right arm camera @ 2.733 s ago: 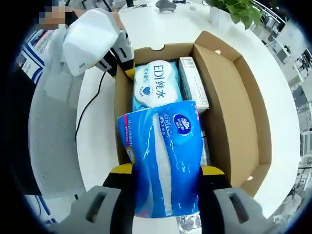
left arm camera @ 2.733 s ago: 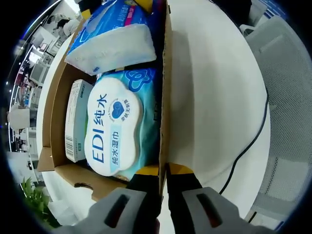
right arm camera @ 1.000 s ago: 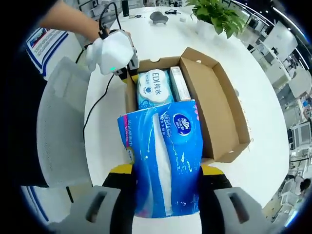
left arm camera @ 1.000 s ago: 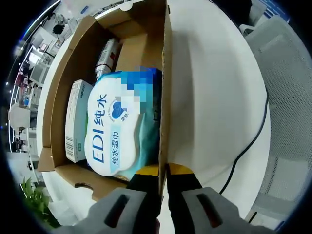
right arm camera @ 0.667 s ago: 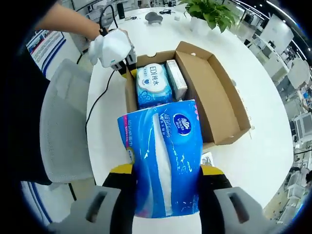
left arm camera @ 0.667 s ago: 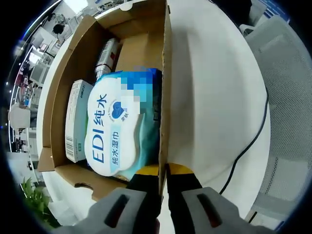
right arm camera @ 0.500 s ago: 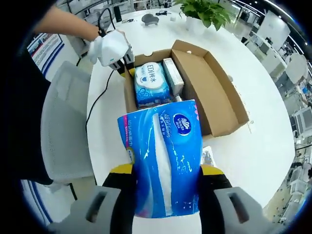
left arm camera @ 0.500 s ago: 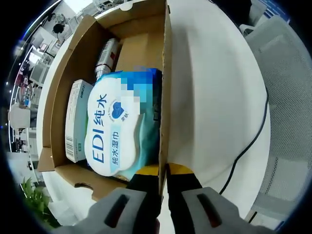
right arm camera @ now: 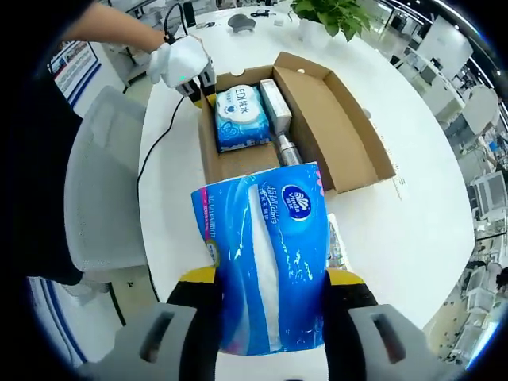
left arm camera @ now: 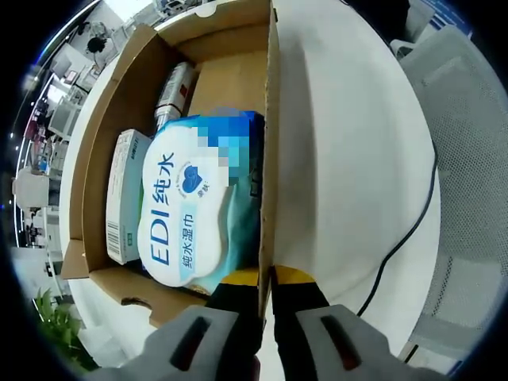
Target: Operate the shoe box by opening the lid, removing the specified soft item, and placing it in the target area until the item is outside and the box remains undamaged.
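**Tissue pack held clear of the open box**

White round counter (right arm camera: 413,230) carrying the open brown cardboard shoe box (right arm camera: 333,127). Right gripper (right arm camera: 270,290) — jaws pinching the blue plastic soft tissue pack (right arm camera: 266,262), held outside the box above the counter. White-and-teal wet-wipes pack (left arm camera: 186,210) and slim white carton (left arm camera: 121,198) lie inside. Left gripper (left arm camera: 266,286) — jaws pressed on the box's side wall.
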A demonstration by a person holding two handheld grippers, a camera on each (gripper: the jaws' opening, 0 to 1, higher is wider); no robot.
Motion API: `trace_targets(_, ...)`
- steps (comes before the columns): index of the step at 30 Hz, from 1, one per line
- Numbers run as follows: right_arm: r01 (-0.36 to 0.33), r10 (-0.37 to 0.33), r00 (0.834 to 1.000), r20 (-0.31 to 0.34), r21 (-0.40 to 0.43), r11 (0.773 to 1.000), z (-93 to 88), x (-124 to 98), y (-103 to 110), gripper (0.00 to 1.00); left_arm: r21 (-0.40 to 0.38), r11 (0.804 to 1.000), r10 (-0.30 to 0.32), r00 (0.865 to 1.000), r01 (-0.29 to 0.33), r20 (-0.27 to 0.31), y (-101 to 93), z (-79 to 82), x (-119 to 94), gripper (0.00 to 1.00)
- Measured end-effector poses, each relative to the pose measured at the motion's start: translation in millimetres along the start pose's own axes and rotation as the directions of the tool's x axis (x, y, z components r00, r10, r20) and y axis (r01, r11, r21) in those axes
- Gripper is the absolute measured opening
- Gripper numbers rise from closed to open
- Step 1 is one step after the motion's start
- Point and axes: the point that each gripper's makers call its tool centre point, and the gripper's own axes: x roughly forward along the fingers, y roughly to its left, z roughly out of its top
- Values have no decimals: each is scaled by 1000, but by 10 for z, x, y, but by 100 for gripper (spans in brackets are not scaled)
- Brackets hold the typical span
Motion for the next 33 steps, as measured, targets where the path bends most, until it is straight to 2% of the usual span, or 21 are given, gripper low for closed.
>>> trace_targets(15,6,-8,999,-39,-50,999,-128,-38,-63,47,-2,1000,2,1000,-2,0,-11,10,13,2)
trace_targets(22,36,-40,998,-49,-82,996,-114,-215,-272,47,-1,1000,-4,1000,4,-2,-13,15,14,2)
trace_targets(25,46,-50,998,-44,-87,995,-131,-233,-450,47,-1,1000,-4,1000,4,-1,-9,19,18,2)
trace_targets(33,61,-64,997,-36,-86,994,-119,-243,-704,47,-5,1000,-5,1000,5,-2,-12,22,13,2)
